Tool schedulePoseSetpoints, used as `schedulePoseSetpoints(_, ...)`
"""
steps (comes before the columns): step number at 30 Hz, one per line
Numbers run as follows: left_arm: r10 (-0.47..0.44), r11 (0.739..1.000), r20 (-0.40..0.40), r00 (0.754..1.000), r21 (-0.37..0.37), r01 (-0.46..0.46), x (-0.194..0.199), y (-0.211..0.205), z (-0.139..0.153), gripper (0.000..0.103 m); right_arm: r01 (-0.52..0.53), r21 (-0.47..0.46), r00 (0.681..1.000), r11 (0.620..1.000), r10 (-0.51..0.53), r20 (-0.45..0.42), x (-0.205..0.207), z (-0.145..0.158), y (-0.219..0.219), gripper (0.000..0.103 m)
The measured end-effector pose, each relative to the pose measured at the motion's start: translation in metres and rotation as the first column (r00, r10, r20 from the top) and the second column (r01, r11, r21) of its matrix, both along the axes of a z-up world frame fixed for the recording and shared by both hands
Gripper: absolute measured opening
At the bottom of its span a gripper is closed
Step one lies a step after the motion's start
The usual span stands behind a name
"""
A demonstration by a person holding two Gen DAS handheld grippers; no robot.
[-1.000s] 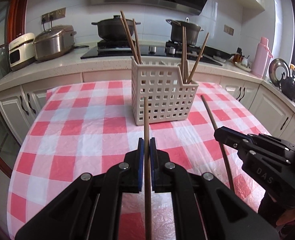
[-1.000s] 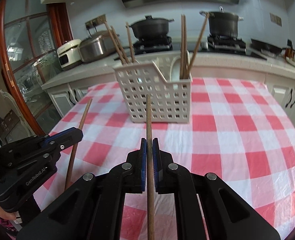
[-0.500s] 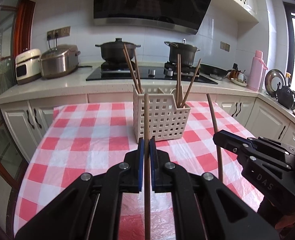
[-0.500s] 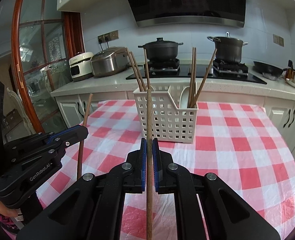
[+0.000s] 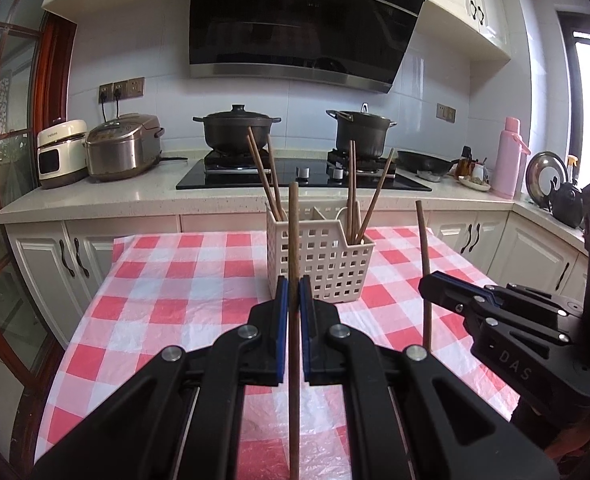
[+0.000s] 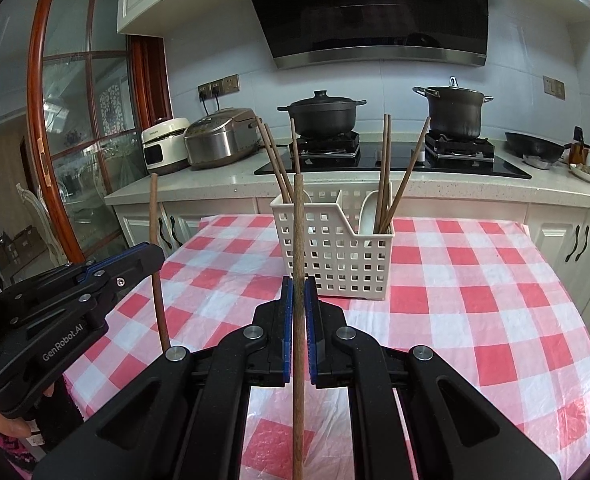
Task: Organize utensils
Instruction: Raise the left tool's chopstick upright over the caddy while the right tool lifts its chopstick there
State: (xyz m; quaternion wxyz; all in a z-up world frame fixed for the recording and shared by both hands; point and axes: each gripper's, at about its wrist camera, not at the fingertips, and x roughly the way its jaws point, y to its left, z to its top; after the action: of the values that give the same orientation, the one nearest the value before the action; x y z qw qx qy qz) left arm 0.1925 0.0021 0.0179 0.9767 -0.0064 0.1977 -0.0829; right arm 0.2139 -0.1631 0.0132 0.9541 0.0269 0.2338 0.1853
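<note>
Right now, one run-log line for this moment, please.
left gripper: shut on brown wooden chopstick | right gripper: shut on second wooden chopstick | white perforated plastic basket: ahead on table

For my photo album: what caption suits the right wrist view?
Right gripper clamps a chopstick upright before the white basket.

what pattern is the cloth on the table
Red and white checked plastic tablecloth, clearest in the right wrist view.

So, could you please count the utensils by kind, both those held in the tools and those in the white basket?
Brown wooden chopsticks standing in the white plastic lattice basket: 6
Brown wooden chopstick in the left tool: 1
Brown wooden chopstick in the right tool: 1
White spoon in the basket: 1
Total: 9
</note>
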Motion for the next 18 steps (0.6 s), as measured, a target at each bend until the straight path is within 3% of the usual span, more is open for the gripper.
schedulePoseSetpoints(18,-0.006,1.0,0.027,1.0,-0.005,0.006,0.0073,0.0019,0.0085,0.006,-0.008,-0.005,1.0,1.0,0.008,0.03,0.0061,0.0089,0.0081,0.007)
